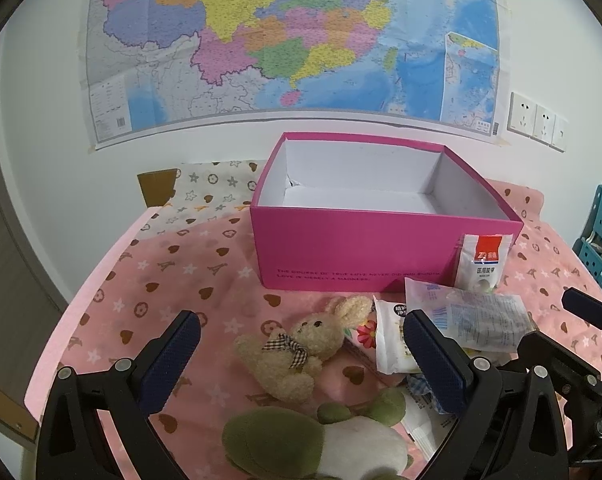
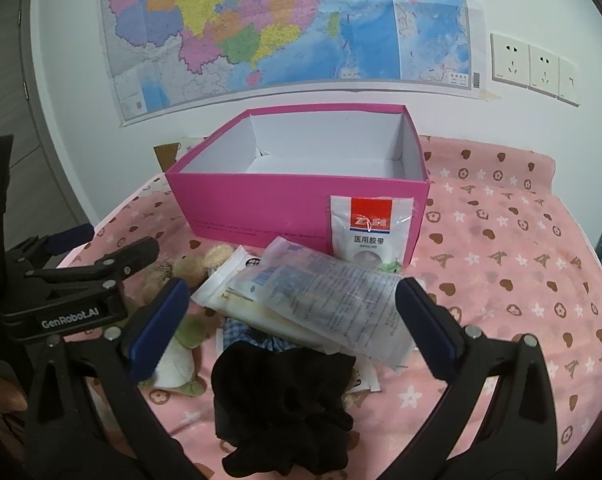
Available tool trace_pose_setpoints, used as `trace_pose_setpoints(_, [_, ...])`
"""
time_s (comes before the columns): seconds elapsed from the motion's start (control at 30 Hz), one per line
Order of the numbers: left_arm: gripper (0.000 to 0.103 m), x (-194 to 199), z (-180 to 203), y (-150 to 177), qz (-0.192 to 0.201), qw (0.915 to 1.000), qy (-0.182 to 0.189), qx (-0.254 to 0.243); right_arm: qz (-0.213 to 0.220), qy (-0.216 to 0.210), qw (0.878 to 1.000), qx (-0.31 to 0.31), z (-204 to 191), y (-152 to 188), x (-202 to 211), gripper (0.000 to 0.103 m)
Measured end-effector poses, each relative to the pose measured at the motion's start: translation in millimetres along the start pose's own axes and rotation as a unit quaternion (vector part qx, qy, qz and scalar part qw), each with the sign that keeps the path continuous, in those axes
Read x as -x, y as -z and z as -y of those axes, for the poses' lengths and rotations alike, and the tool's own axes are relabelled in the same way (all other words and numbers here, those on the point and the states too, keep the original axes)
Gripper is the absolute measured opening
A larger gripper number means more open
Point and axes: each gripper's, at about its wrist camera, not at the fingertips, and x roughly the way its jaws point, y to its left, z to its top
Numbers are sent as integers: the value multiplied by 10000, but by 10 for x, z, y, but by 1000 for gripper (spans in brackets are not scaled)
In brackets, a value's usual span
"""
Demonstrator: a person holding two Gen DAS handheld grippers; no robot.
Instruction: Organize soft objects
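Both my grippers are open above the soft things.
Left gripper frames the rabbit; right gripper frames the black scrunchie; pink box at 12 o'clock.

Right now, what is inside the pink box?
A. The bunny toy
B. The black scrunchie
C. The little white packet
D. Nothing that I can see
D. The pink box shows only its bare white inside, while the bunny toy, black scrunchie and little white packet all sit outside on the pink cloth.
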Motion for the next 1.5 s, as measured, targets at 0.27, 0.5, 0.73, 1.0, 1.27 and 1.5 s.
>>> trace_pose_setpoints(0.27, [103,-8,7,1,-10,10000,-5,-4,-4,-2,10000,-39,13,18,-5,103])
trace_pose_setpoints(0.5, [103,-23,29,6,-29,10000,-5,-16,-22,-19,10000,-58,15,42,-11,103])
trace_pose_setpoints(0.73, [103,-70,76,2,-85,9999,76,-61,-59,-20,9999,-148,68,61,-23,103])
trace_pose_setpoints(1.0, [103,-238,121,41,-418,9975,502,-254,-327,-51,9985,-428,285,113,-93,103])
trace_pose_setpoints(1.27, [103,-278,351,-20,-472,9899,1106,-749,-611,-209,9942,-861,580,190,-203,94])
trace_pose_setpoints(1.5, [88,-534,551,-89,-811,9776,1670,-989,-921,-382,9871,-1252,759,213,-399,91])
